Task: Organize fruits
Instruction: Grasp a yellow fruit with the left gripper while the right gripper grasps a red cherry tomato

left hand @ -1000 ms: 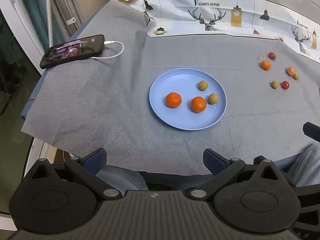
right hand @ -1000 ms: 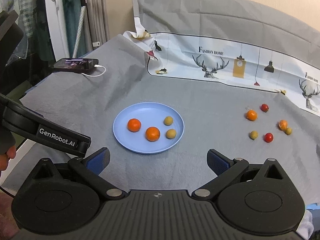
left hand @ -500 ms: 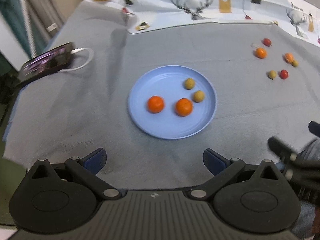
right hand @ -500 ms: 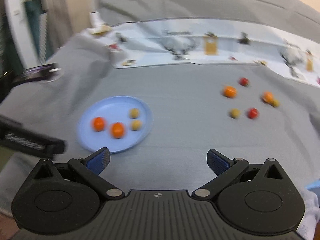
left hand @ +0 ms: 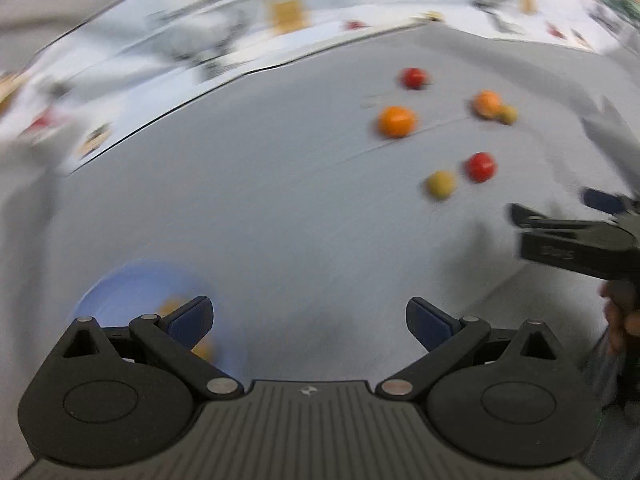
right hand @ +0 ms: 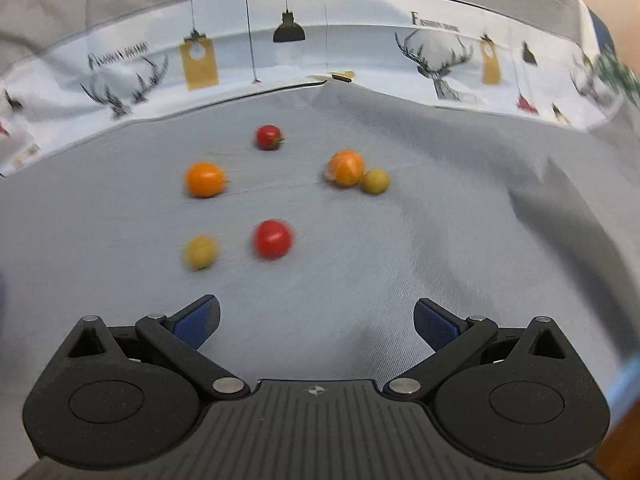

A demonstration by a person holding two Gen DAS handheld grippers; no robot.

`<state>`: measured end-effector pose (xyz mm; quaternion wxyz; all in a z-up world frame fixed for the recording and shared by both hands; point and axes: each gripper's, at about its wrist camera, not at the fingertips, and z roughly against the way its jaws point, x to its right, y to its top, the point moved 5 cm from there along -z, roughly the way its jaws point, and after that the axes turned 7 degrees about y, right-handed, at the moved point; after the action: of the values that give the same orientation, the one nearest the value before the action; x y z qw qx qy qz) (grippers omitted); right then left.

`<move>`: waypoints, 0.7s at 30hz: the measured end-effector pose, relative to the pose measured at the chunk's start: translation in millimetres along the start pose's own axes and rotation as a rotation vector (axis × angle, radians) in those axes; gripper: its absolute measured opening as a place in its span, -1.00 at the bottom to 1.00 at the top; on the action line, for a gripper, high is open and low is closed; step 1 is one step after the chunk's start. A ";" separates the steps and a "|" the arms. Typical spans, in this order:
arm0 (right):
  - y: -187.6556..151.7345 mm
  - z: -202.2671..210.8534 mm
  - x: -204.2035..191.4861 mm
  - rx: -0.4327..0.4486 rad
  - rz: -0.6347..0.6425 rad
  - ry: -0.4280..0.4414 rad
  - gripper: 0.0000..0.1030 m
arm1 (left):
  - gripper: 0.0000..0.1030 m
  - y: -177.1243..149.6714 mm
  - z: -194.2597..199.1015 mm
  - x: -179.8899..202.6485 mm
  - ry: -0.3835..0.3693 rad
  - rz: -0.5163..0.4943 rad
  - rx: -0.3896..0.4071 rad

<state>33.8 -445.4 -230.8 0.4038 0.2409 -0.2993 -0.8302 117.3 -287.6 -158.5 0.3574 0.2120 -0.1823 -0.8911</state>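
- Left wrist view: the picture is smeared with motion. The left gripper (left hand: 310, 318) has its blue-padded fingers spread wide, with nothing between them, over the grey cloth (left hand: 280, 208).
- The blue plate (left hand: 120, 292) sits at the lower left, partly behind the left finger; blurred orange fruit on it shows beside that finger, too smeared to count.
- Six loose fruits lie on the cloth to the upper right, well apart from the plate: a far red fruit (left hand: 413, 77), an orange fruit (left hand: 396, 121), a second orange fruit (left hand: 486, 104) touching a small yellow-green fruit (left hand: 507, 114), a near red fruit (left hand: 480, 166) and, just beside it, a near yellow-green fruit (left hand: 441, 185).
- The right gripper (left hand: 560, 206) comes in from the right edge, held by a hand (left hand: 622, 320); its fingers stand apart, near the loose fruits but touching none.
- Right wrist view: the right gripper (right hand: 316, 322) is spread wide and empty above the cloth (right hand: 400, 260).
- The same six fruits lie ahead of it: the near red fruit (right hand: 272, 239) and near yellow-green fruit (right hand: 200, 252) closest, the orange fruit (right hand: 204, 179) to the left, the second orange fruit (right hand: 346, 167) touching the small yellow-green fruit (right hand: 375, 180), and the far red fruit (right hand: 269, 137) at the back.
- A printed sheet (right hand: 320, 52) with deer and lamps borders the far edge of the cloth.
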 end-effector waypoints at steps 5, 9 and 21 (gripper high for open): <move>11.7 -41.8 19.9 -0.026 -0.015 0.073 0.98 | 0.99 45.5 -58.4 57.2 -0.125 -0.119 0.041; 14.9 -53.3 21.9 -0.010 0.025 0.031 0.97 | 0.99 67.1 -88.9 79.3 -0.173 -0.199 0.079; 25.2 -65.6 21.5 0.057 0.100 0.100 0.95 | 0.39 76.1 -102.9 86.2 -0.300 -0.337 0.142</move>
<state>77.2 -495.3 -263.0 0.4523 0.2782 -0.3139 -0.7871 155.7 -418.5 -230.5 0.1566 0.1291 -0.2576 -0.9447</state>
